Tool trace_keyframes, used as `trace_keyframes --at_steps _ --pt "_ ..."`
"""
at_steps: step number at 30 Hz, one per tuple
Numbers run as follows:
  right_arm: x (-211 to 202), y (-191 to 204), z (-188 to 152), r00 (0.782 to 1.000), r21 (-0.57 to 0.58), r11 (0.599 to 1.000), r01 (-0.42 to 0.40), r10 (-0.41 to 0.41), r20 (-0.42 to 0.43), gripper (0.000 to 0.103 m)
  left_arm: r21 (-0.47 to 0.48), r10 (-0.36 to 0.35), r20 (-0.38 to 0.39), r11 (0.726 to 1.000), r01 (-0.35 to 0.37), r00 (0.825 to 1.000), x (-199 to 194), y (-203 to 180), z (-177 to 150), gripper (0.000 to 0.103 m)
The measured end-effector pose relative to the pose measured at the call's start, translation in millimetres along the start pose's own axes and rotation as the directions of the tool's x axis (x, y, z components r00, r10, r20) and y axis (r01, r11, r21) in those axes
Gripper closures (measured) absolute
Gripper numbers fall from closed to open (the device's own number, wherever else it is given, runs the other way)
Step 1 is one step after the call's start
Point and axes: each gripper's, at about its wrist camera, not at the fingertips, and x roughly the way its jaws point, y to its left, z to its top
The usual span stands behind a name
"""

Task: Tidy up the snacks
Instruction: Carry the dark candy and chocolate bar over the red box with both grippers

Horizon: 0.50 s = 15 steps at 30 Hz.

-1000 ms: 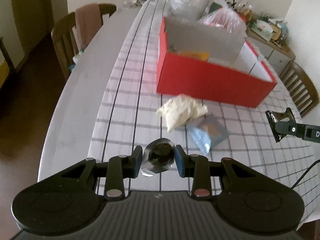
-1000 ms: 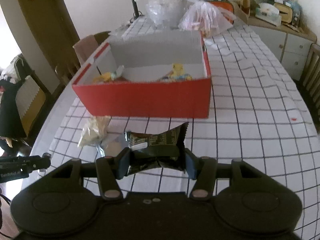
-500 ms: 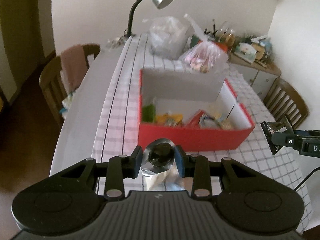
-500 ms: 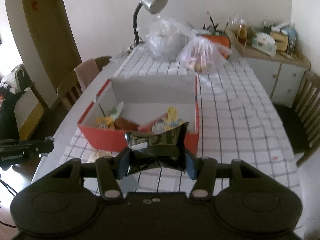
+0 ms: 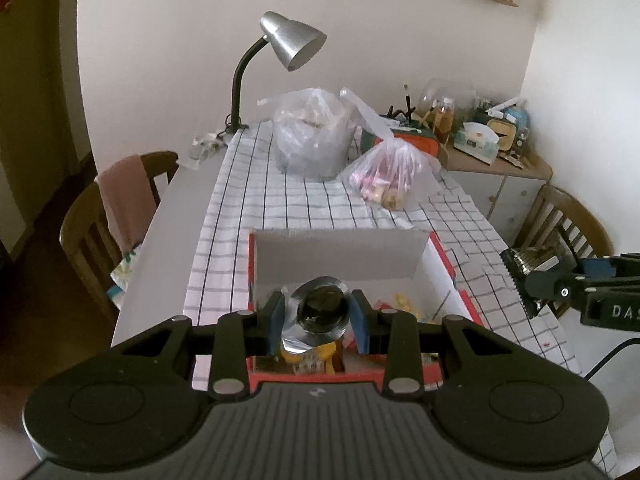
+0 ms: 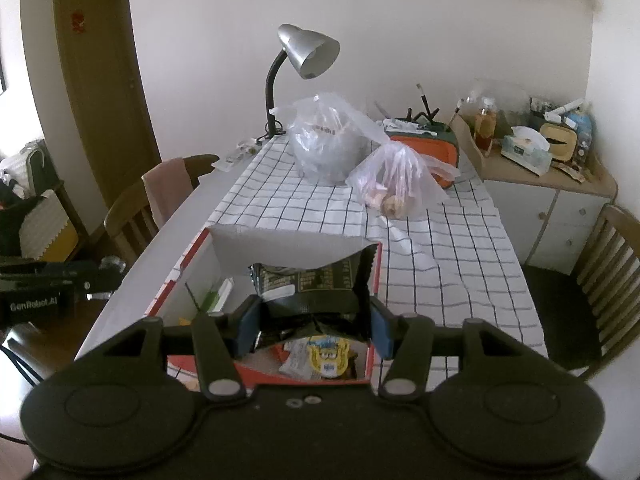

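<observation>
Snacks | left hand-held gripper (image 5: 318, 322) clamps foil snack (image 5: 320, 312) | right hand-held gripper (image 6: 313, 326) clamps dark packet (image 6: 316, 282), edge-on in left view

Both wrist cameras look steeply down along their fingers from close above the red box (image 5: 444, 254), sharing lamp (image 6: 308, 54) and checked tablecloth (image 5: 312, 208)

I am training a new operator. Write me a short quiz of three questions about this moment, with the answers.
1. True or false: the left gripper is empty.
2. What does the right gripper hold? A) dark packet B) lamp C) plastic bag
3. Fill in: both grippers are above the red ____.

Key
1. False: its jaws clamp a silver-wrapped snack.
2. A: the dark packet.
3. box, which already contains snacks.
</observation>
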Motion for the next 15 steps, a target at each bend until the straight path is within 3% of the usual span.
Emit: trace_keyframes --at_steps 7,15 --pt "21 -2 18 1.000 -0.019 1.000 0.018 -0.018 -0.003 0.049 0.009 0.003 -0.010 1.000 -0.003 1.000 23 -6 28 0.069" --pt "62 -1 21 0.999 -0.035 0.999 0.022 -0.023 -0.040 0.049 0.054 0.036 -0.056 0.998 -0.033 0.998 62 -14 31 0.069"
